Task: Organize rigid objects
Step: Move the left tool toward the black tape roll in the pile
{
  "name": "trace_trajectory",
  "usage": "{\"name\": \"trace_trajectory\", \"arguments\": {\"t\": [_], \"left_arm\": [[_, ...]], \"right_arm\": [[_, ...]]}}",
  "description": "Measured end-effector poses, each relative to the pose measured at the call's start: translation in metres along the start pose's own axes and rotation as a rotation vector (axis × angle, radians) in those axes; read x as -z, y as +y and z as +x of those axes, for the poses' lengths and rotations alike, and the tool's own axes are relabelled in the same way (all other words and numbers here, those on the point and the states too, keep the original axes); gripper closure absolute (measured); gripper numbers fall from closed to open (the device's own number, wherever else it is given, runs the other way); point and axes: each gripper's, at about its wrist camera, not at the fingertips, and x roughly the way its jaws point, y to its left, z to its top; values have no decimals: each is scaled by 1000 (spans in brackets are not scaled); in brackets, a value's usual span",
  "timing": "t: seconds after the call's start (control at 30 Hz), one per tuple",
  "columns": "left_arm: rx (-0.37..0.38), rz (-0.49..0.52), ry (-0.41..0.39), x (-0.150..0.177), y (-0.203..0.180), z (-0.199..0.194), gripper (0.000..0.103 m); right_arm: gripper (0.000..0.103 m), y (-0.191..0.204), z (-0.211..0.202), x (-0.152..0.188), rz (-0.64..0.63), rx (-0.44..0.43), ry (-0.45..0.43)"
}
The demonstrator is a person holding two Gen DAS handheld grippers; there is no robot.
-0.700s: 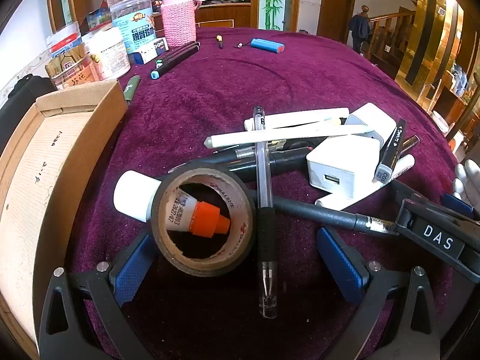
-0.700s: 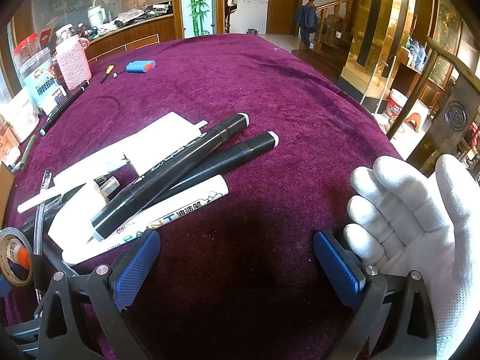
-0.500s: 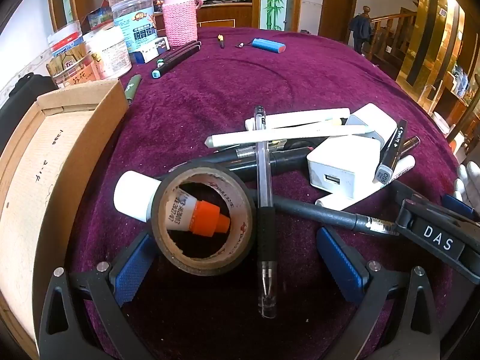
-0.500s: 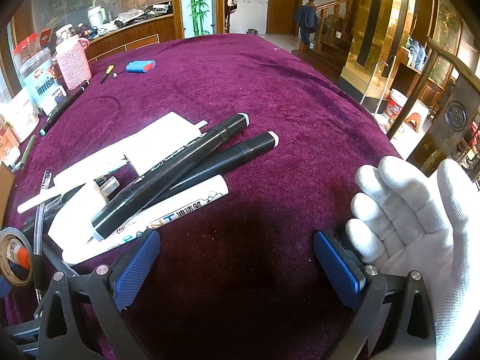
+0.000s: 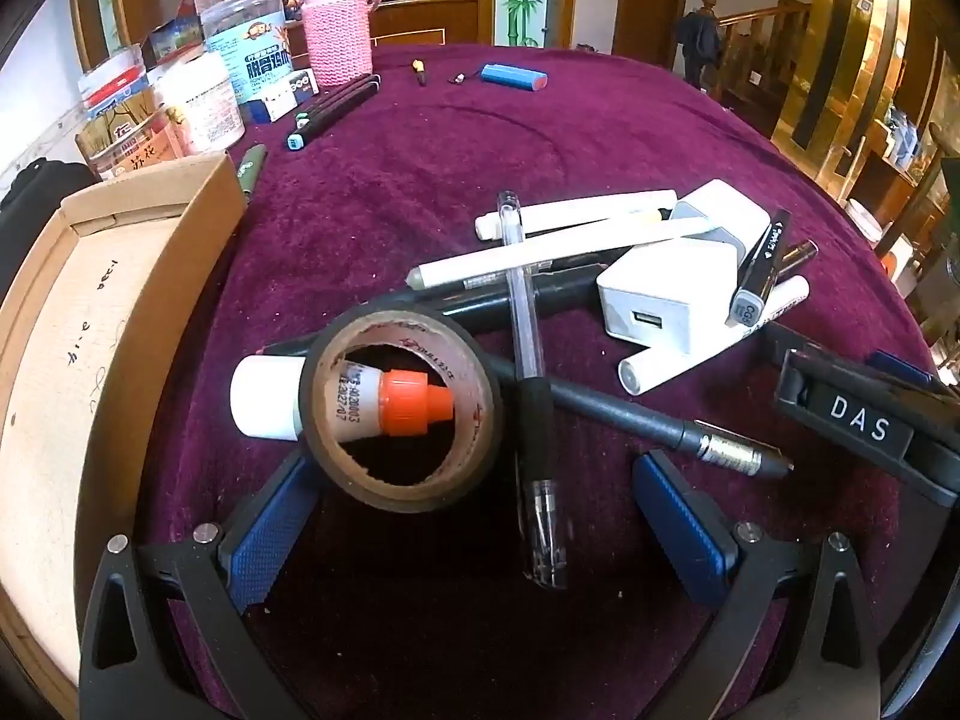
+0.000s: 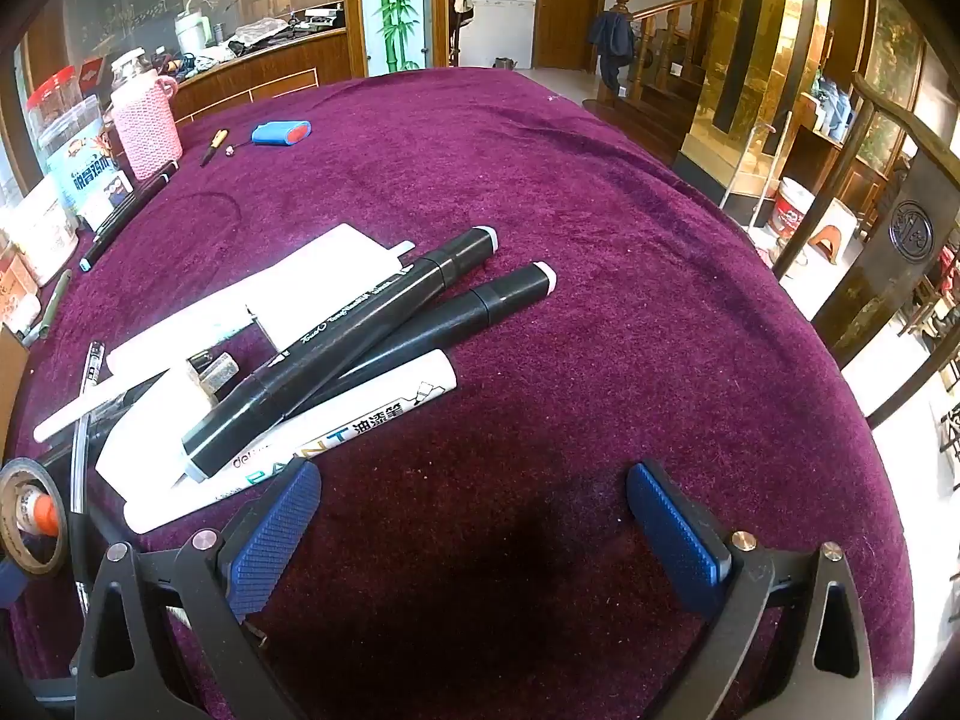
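The left gripper (image 5: 480,516) stands with its jaws spread wide and nothing pinched. Its blue pads (image 5: 273,531) flank the near end of a pile of loose items on the purple tablecloth (image 5: 420,192). Compared with the earlier frames, this view is unchanged: no item in the pile has shifted.

Pile contents, left wrist view:
- A roll of tape (image 5: 401,408) lies tilted over a white tube with an orange cap (image 5: 414,403); the cap shows through the roll's core.
- A clear gel pen (image 5: 528,360) runs toward the camera, its tip lying between the left pads without touching them.
- A black pen with a metal tip (image 5: 648,420) crosses under the gel pen.
- A white charger (image 5: 672,294) sits to the right, with white markers (image 5: 564,249) resting against it.
- A cardboard box (image 5: 90,312) stands at the left, just beside the pile.

The right gripper (image 6: 474,522) is likewise spread wide and holds nothing; bare cloth lies between its pads. Difference from the earlier frames: the white-gloved hand that was beside the right-hand pad is gone from the right wrist view. The two black markers (image 6: 354,342) and the white paint marker (image 6: 336,438) lie as before, just left of the left-hand pad.

Jars and a pink knitted bottle (image 5: 337,39) stand at the far edge, well apart from the pile.
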Motion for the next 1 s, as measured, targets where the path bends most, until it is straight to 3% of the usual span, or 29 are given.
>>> {"name": "trace_trajectory", "arguments": {"t": [0.33,0.53,0.63,0.8,0.9,1.0], "left_arm": [[5,0,6,0,-1,-2,0],[26,31,58,10,0,-11,0],[4,27,26,16,-3,-15,0],[20,23,31,17,-5,-16,0],[52,-20,27,17,8,-29,5],[97,-56,-76,17,28,-64,5]], "right_arm": [[1,-1,-1,0,-2,-3,-1],[1,-10,-3,-5,-53,-119,67],[1,3,-2,-3,-126,-59,76],[1,3,-2,-1,-95,-49,70],[5,2,-23,4,-92,-15,-24],[5,-6,-70,7,-58,-38,-192]]}}
